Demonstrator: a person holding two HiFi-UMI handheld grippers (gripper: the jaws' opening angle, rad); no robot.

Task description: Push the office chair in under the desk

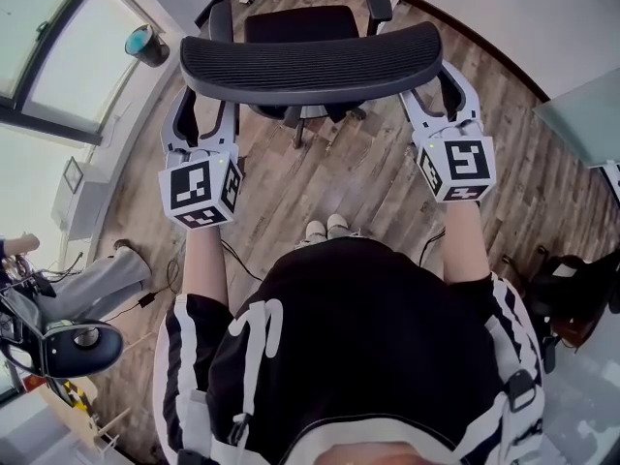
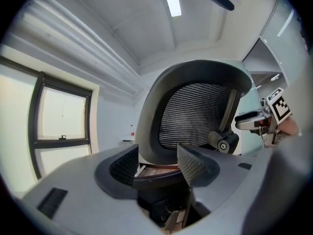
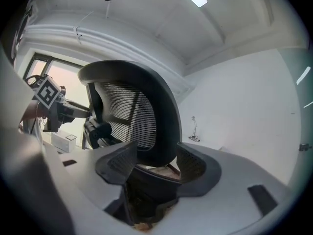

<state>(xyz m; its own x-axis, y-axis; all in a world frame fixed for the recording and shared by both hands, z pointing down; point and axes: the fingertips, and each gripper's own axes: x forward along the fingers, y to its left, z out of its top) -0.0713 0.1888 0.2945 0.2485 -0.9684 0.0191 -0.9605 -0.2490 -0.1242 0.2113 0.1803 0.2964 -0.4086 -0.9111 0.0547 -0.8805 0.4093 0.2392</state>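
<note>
Nearby, a bin (image 1: 145, 44) stands beside the office chair (image 1: 310, 61).

One office chair (image 1: 310, 61); two hand-held grippers (image 1: 205, 119) (image 1: 438, 100).

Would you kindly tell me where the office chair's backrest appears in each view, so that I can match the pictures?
Head view: the backrest is at top centre, a dark curved band seen from above.
Left gripper view: it fills the centre, its lower edge between the parted jaws.
Right gripper view: it stands centre-left, its edge between the parted jaws.
Shared landmark: the window, at the left in all three.
</note>
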